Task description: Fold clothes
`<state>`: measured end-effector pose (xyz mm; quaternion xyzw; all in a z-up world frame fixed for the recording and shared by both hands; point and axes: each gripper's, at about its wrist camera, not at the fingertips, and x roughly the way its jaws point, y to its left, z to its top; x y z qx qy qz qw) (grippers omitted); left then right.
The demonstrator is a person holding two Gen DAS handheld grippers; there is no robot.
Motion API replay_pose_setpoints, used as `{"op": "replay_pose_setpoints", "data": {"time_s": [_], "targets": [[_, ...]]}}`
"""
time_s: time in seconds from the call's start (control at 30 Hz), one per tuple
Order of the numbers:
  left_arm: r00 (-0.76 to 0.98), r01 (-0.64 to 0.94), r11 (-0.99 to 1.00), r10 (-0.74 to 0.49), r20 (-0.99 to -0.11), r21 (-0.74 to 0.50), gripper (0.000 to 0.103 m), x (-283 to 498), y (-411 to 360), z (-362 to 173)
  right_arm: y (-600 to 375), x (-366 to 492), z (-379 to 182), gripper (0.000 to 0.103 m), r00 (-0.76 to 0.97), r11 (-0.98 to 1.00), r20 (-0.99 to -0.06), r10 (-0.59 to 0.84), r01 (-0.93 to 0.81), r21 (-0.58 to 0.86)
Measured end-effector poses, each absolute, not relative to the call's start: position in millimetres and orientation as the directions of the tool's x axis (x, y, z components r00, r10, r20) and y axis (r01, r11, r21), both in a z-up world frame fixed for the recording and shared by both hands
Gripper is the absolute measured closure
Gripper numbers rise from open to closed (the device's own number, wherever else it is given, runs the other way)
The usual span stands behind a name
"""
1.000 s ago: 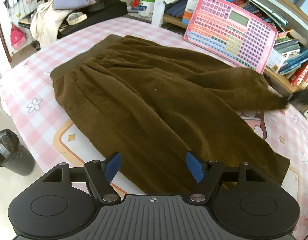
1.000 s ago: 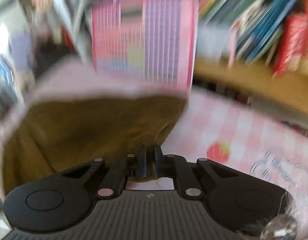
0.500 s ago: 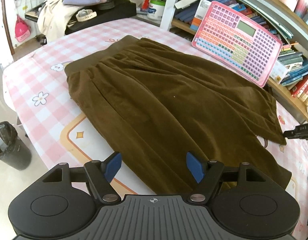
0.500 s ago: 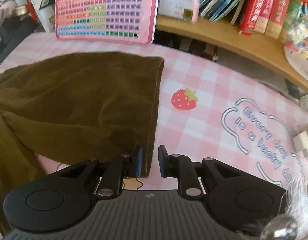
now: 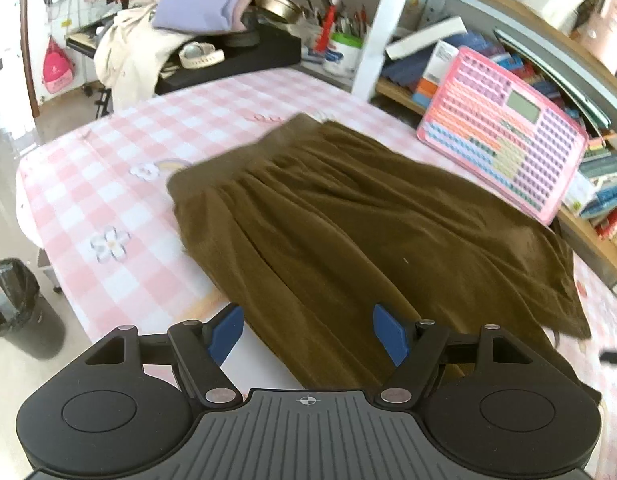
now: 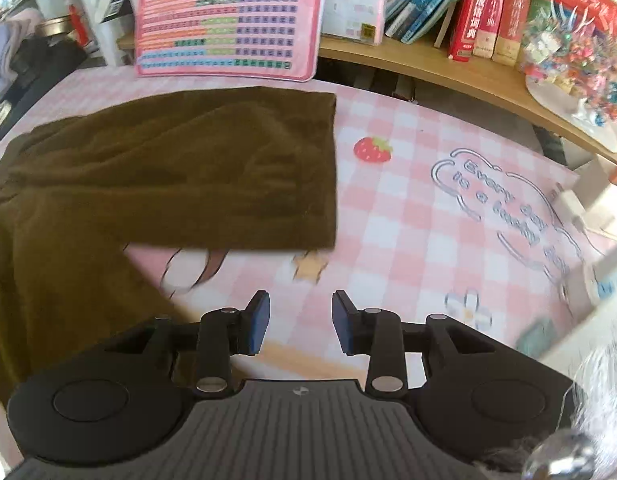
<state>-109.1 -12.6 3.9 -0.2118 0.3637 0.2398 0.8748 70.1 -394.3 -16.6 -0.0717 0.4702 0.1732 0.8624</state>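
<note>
Brown skirt [image 5: 348, 216] lay flat on your pink checked tablecloth [image 5: 108, 184].
Your left gripper [image 5: 308, 330] stood wide over its near edge; your right gripper [image 6: 296, 320] was opening, empty, beside its corner. Only the left view showed the lined bin [image 5: 16, 304]; only the right, the strawberry print [image 6: 371, 150].

You are looking at the skirt [image 5: 348, 232] lying spread on the table [image 5: 108, 184], the keyboard toy [image 5: 504, 132] leaning behind it against the bookshelf [image 6: 448, 68], and the bin [image 5: 16, 304] standing on the floor to the table's left.
</note>
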Motion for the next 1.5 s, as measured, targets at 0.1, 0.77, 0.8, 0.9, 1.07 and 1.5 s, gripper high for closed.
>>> {"op": "replay_pose_setpoints", "data": {"time_s": [0.1,0.77,0.8,0.9,1.07,1.5], "targets": [[0.613,-0.578,0.800,0.296,-0.732,-0.161,0.029,-105.1,14.3,3.5,-389.1,35.6,-16.3,0.071,0.516,0.942,-0.830,0.210,-0.333,0.032],[0.698,-0.652,0.330,-0.090,-0.711,-0.682,0.075,-106.8,197.2,-69.3,-326.1,-104.6,-54.1,0.071,0.550,0.996,-0.831,-0.085,0.024,-0.085],[0.694,-0.654,0.324,-0.104,-0.713,-0.684,0.080,-103.5,198.0,-70.9,-326.3,-105.0,-54.3,0.072,0.550,0.996,-0.830,-0.090,0.042,-0.080],[0.701,-0.622,0.419,-0.079,-0.709,-0.662,0.093,-95.3,193.8,-61.6,-326.3,-106.5,-54.9,0.072,0.548,0.994,-0.830,-0.103,0.086,-0.066],[0.758,-0.504,0.677,0.048,-0.651,-0.536,0.094,-105.9,175.0,-16.8,-319.1,-107.6,-55.5,0.072,0.553,0.995,-0.828,-0.100,0.065,-0.077],[0.680,-0.574,0.643,0.030,-0.732,-0.507,0.080,-125.7,193.2,-43.9,-317.6,-109.3,-57.6,0.069,0.572,0.996,-0.815,-0.089,0.044,-0.078]]}}
